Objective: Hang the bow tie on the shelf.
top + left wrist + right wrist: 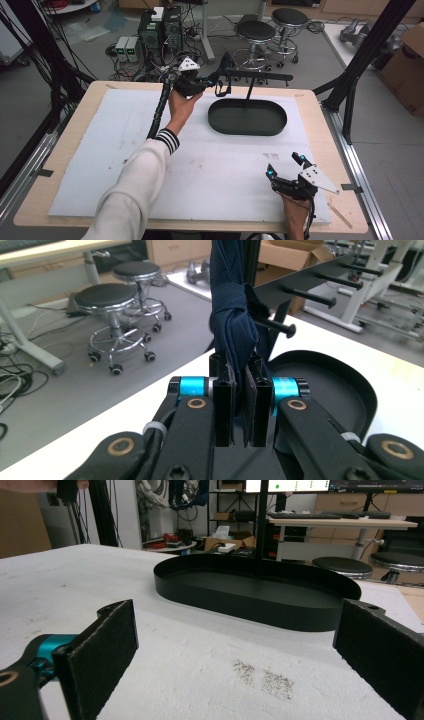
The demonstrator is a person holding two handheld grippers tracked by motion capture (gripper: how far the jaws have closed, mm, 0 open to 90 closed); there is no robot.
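Left gripper (239, 390) clamped on dark blue cloth (234, 325), held up beside peg rack (320, 277) above black tray (247, 117). Right gripper (285, 166) rested on white mat (100, 150), jaws wide, nothing between.

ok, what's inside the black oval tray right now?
The black oval tray holds just the upright post of the peg rack rising from its floor. The strip of floor behind its near wall is hidden in the right gripper view.

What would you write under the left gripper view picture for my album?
Left tongs shut on a dark blue cloth, held up beside a peg of the black rack above its oval tray.
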